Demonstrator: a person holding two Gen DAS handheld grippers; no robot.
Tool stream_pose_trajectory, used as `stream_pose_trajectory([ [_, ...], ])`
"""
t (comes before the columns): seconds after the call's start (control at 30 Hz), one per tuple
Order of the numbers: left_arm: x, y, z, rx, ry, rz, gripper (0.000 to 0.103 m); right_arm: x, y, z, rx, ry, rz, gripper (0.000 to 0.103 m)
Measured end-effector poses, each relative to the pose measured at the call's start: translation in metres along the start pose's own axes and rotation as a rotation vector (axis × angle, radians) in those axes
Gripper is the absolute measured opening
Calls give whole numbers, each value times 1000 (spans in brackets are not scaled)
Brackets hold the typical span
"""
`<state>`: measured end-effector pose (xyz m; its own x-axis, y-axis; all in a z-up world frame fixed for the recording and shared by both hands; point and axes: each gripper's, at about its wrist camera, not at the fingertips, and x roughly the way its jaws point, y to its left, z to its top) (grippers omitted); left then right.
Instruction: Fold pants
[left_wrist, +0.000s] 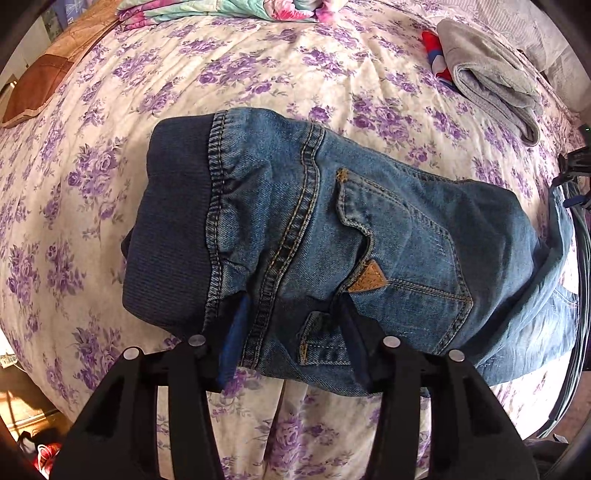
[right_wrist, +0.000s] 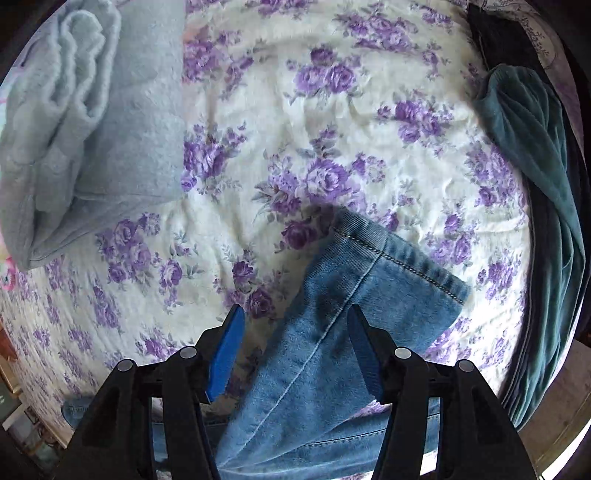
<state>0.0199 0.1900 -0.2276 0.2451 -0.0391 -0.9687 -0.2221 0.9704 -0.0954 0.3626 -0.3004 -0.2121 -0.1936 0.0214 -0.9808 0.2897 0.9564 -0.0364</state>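
Pants (left_wrist: 332, 236), blue denim, lie on the flowered bed (left_wrist: 258, 85), seat and waistband bunched at one end. The left tongs (left_wrist: 291, 321) are clamped on the denim just below the waistband. The right tongs (right_wrist: 295, 343) stand open over the leg hem (right_wrist: 399, 258), gripping nothing. I'd say a lengthwise fold is being set up; next the right tongs must close on that hem.
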Motion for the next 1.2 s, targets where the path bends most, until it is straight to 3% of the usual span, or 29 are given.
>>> stream_pose_trajectory([
  [0.1,0,0,-1,2,-2,1,48,27,11,5,1,53,-160,58],
  [0.17,0,1,-1,0,0,-4,48,38,7,3,3,54,-180,57],
  [0.23,0,2,-1,-3,1,-11,48,32,0,2,1,10,-137,38],
  [0.27,0,2,-1,-3,2,-12,48,27,-4,3,-4,6,-100,13],
  [0.3,-1,3,-1,1,2,-10,48,23,-12,-2,2,4,-48,11],
  [0.5,0,3,3,8,32,-13,48,-35,-70,-47,-32,-151,124,10],
  [0.63,1,1,4,55,47,-15,48,-70,-131,-107,-22,-247,236,10],
  [0.7,0,0,4,93,52,-14,49,-67,-156,-151,9,-276,280,9],
  [0.8,0,-3,3,148,57,-12,49,-42,-187,-217,97,-276,336,9],
  [0.93,2,-8,3,197,61,-4,49,45,-217,-258,209,-199,329,6],
  [1.0,4,-12,3,213,66,7,49,85,-223,-265,263,-189,369,6],
  [1.07,6,-16,4,232,75,27,50,91,-227,-267,277,-244,411,6],
  [1.13,8,-20,6,246,83,44,50,85,-225,-267,242,-239,398,8],
  [1.17,8,-23,7,247,87,47,50,81,-224,-268,215,-235,388,11],
  [1.2,7,-24,8,245,90,46,50,75,-225,-269,200,-230,376,21],
])
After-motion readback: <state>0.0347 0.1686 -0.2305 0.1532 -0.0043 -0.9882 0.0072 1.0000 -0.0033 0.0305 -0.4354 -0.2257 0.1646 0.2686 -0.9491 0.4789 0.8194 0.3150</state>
